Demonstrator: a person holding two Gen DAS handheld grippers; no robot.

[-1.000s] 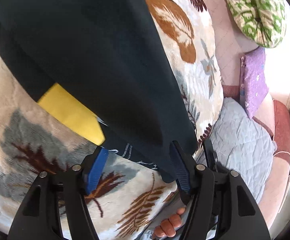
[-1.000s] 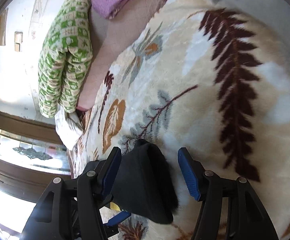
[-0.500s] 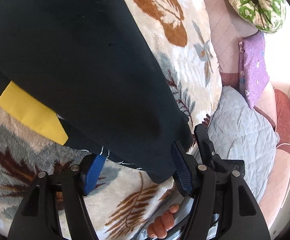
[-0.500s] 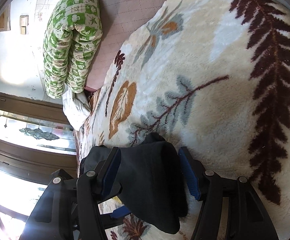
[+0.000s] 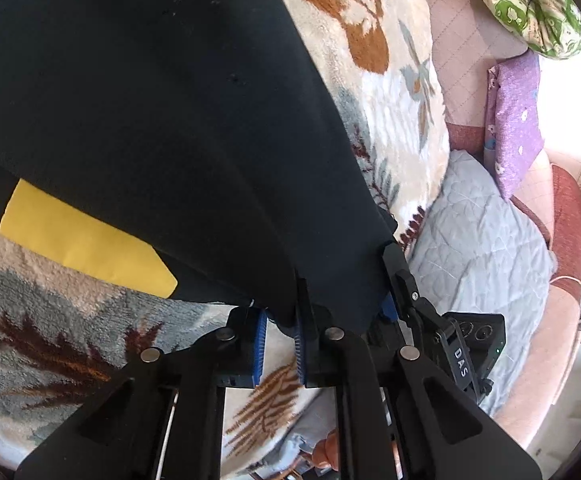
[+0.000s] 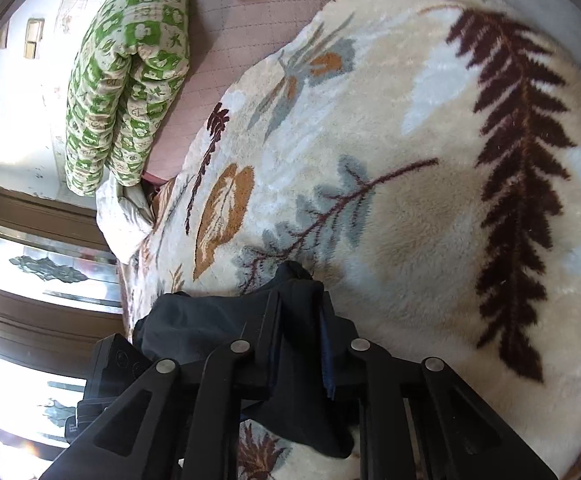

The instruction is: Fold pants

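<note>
Sunlight from a window on the far left of the right wrist view fell across a bed covered by a cream fleece blanket (image 6: 430, 208) printed with brown, rust and grey leaves. Beyond the blanket lay a pink quilted sheet (image 6: 250, 40), and on it a rolled green-and-white patterned quilt (image 6: 130, 76). In the left wrist view a purple pillow (image 5: 514, 128) sat near the far right, with a pale blue quilted cover (image 5: 474, 240) below it at the blanket's right edge.

Black pants (image 5: 150, 120) were spread over the blanket and filled most of the upper left of the left wrist view. A yellow patch (image 5: 82, 240) showed under the upper layer at the left, with cloth folded over it. The near edge of the pants came down to a point right at the tools.

The left tool (image 5: 278, 340) was clenched on that near edge: its blue pads (image 5: 259, 344) stood close together, with the dark cloth's hem dropping between them. Just to its right, the other tool's black body, marked "DAS", reached in beside the same corner of cloth.

In the right wrist view the right tool (image 6: 300, 344) was closed tight on a bunched fold of the pants (image 6: 194, 328). The cloth passed up between its fingers, peaked just beyond the tips, and hung out on the near side. More dark cloth was gathered to the left of the fingers, resting on the blanket.
</note>
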